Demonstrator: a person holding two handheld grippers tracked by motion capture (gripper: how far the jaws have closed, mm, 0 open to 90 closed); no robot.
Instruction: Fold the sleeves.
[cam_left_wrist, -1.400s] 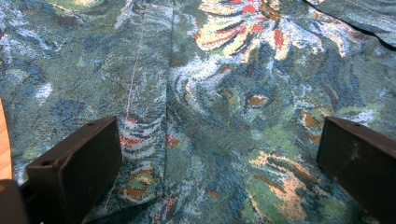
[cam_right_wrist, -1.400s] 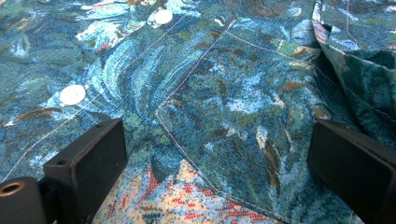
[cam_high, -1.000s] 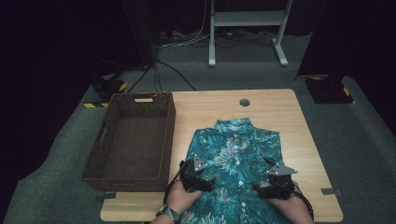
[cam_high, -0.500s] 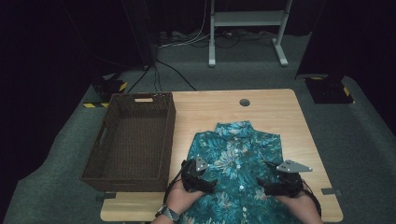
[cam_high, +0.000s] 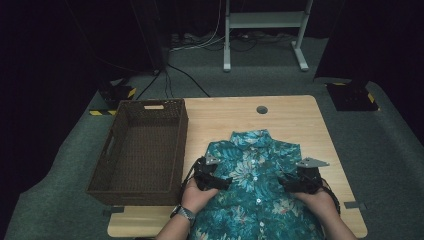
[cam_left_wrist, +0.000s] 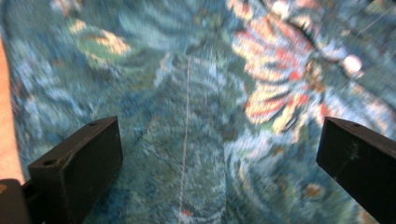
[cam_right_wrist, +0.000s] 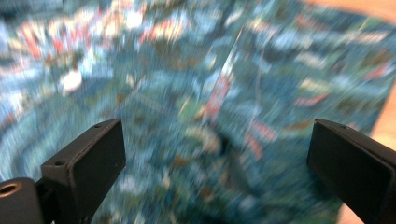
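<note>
A teal floral button-up shirt lies flat on the wooden table, collar toward the far side and sleeves folded in. My left gripper hovers over the shirt's left half and is open, its jaws spread wide over the fabric. Over the right half, my right gripper is open too, with the printed cloth between its jaws and a folded edge near the wood at its right. Neither holds anything.
An empty dark wicker basket stands on the table's left side, close beside the left hand. A round cable hole lies beyond the collar. Grey carpet, cables and a white stand leg lie past the table.
The right gripper has shifted right and slightly back toward the person over the shirt. The left gripper has barely moved. The shirt lies as before.
</note>
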